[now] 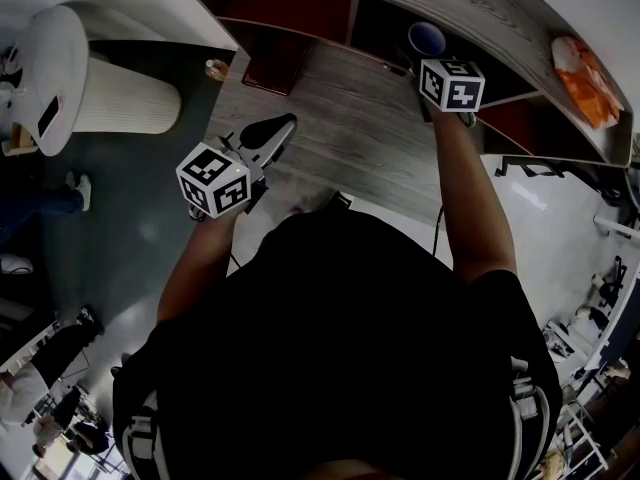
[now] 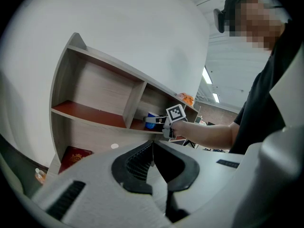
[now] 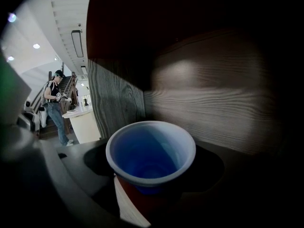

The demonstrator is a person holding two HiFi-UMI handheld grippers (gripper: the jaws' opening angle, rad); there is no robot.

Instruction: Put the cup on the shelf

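Right tongs (image 3: 154,164) parted — cup (image 3: 151,148) between, on shelf (image 3: 204,94)

The cup (image 3: 151,153) (blue inside, pale rim) stands upright between the right gripper's (image 3: 152,164) wide-apart jaws. Behind the cup is the shelf's wood-grain wall (image 3: 209,99), and left of the cup a divider (image 3: 116,99).

The cup (image 1: 427,38) stands in the upper row of the shelf (image 1: 340,98), just right of a divider, between the jaws of the right gripper (image 3: 152,184). A book (image 1: 270,63) lies in the row below, further left. A bag (image 1: 585,68) lies on top, far right. The left gripper (image 1: 270,133) hangs before the shelf, well left of the cup.
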